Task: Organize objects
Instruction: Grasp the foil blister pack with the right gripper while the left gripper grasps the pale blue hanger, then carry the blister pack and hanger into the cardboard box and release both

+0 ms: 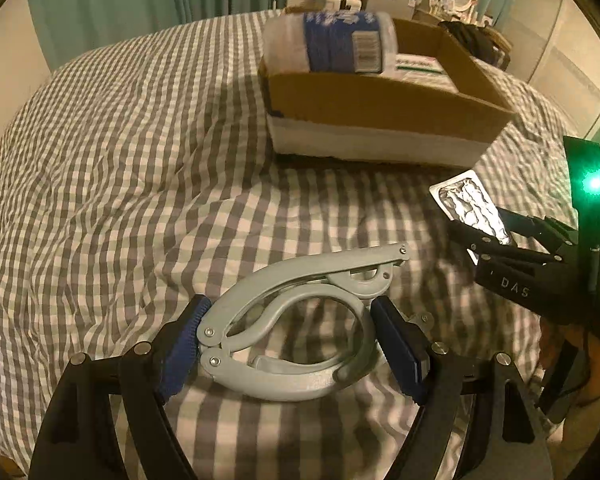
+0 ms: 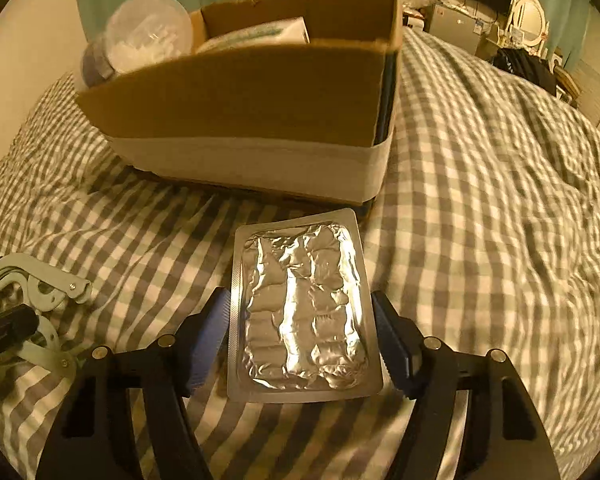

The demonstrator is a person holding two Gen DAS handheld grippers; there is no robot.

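Foil item: silver blister pack sits between my right gripper pads, both edges pinched, above the checked bedspread.
Grey item: plastic clip handle spans my left gripper; both blue pads press its sides.
Cardboard box: ahead of both claws, on the bed, apart from them.
Box contents: blue-labelled container visible inside.
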